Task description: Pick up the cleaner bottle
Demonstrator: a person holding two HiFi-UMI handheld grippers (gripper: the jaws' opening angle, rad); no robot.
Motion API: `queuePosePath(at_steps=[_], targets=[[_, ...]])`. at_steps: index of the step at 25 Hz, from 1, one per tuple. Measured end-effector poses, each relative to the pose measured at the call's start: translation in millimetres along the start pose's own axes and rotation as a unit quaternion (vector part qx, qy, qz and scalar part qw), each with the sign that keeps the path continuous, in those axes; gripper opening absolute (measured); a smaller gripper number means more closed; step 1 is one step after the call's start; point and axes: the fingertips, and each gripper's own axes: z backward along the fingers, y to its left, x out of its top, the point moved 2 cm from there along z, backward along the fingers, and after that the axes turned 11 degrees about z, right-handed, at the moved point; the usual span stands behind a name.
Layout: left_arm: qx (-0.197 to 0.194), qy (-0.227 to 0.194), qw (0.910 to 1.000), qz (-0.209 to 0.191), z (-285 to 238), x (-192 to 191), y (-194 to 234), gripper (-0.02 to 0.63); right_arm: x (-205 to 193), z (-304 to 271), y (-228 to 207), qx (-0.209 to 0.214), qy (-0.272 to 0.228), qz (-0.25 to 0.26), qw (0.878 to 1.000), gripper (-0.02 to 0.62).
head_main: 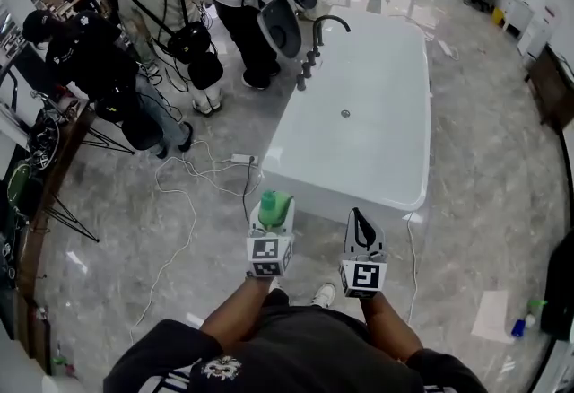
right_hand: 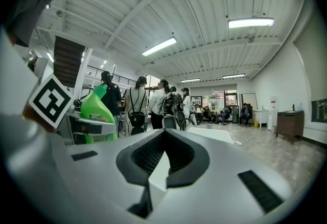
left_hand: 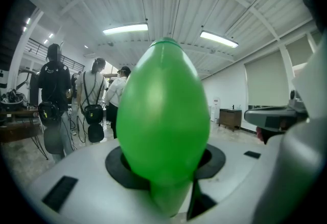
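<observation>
Nearest, the person's forearms (head_main: 235,315) are reaching forward. The left hand-held gripper (head_main: 273,219) is clamping the green cleaner bottle (head_main: 274,205), carrying it upright in the air above the floor (head_main: 484,194), just short of the bathtub's (head_main: 359,131) near edge. To its right and apart from it, the right hand-held gripper (head_main: 358,222) is hanging with jaws pressed together on nothing. Beyond, the white bathtub is stretching away. Cables (head_main: 175,189) are trailing over the floor on its left, while open floor is lying on its right. People (head_main: 161,14) are standing far left.

The left gripper (left_hand: 166,179) clamps the green cleaner bottle (left_hand: 163,110); three people (left_hand: 92,108) stand at rear left.
</observation>
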Motion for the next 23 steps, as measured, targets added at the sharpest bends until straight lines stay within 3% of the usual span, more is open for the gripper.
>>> queuePosePath(at_steps=[23], targets=[[0.007, 0.006, 0.9999, -0.008, 1, -12, 0, 0.179, -6, -1, -5, -0.016, -0.005, -0.009, 1.0, 0.015]])
